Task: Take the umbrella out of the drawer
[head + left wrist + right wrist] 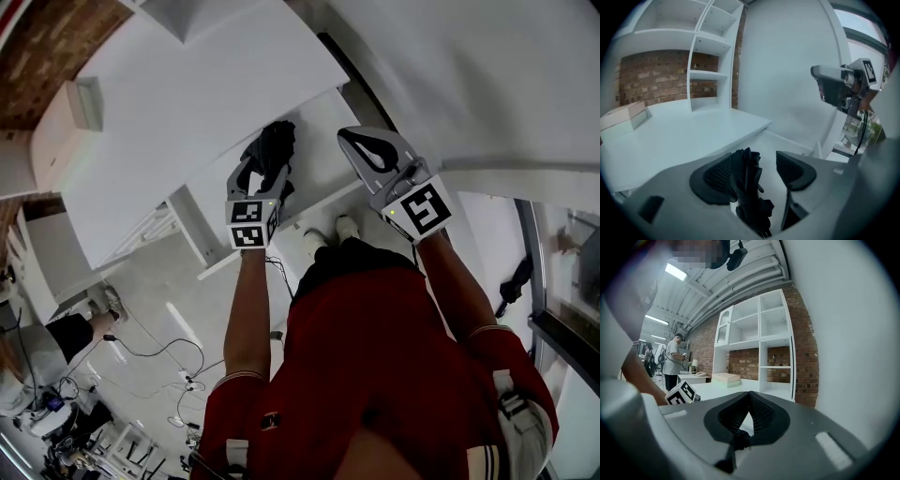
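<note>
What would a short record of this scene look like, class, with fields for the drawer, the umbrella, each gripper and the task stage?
Drawer: white, pulled open under the desktop
Umbrella: black, folded, lying in the drawer
Left gripper: open, jaws either side of the umbrella, not clamped
Right gripper: shut, empty, clear of the umbrella
Task stage: umbrella not yet lifted out

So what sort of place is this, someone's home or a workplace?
Probably a studio or lab dressed up like a room: white shelving stands against a bare brick wall, exposed pipes and strip lights run overhead, and loose cables trail across the floor.
</note>
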{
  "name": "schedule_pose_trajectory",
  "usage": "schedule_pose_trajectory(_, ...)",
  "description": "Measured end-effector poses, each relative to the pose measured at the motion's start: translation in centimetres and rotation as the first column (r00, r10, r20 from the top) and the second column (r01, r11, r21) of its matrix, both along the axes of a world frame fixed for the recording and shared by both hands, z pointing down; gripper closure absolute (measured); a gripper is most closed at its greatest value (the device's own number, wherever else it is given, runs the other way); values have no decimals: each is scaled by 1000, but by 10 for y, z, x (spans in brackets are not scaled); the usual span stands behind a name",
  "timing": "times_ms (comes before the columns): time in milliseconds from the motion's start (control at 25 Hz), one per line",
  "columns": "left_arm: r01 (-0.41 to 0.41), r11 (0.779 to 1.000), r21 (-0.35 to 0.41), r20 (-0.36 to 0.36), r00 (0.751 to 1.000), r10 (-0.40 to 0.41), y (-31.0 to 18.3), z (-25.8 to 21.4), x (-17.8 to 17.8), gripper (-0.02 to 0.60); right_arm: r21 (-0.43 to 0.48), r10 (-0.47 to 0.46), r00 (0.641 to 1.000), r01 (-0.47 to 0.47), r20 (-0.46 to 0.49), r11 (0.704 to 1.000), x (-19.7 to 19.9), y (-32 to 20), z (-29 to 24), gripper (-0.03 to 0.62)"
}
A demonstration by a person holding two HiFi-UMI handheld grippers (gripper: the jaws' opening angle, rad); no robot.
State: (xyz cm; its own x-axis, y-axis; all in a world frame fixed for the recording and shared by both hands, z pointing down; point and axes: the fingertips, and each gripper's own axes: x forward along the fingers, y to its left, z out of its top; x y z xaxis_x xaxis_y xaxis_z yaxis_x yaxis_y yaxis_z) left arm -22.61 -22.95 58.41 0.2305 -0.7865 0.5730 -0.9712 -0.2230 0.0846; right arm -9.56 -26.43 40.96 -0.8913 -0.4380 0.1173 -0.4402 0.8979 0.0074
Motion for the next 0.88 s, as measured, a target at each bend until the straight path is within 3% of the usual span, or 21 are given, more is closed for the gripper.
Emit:
schedule_pose_trajectory(120,-13,996,-83,0,1000,13,-3,28,1,230,-17,5,1000,-6,-19,1000,1,-2,8,582)
schedule_pose_trajectory(320,-13,977,-211,14,1000,17,-11,73,-4,186,0,22,1000,-22,10,1000,1,-7,7,582)
schedule_pose_trajectory(720,10,923,-385,64,998,16,-16,136,-6,175,-23,60,998,-60,-18,998,24,-4,20,582)
schedule_pose_trajectory(880,24,909,-415,74,997,8,-16,151,-11,187,-29,67,997,-68,-33,997,28,-5,23,582)
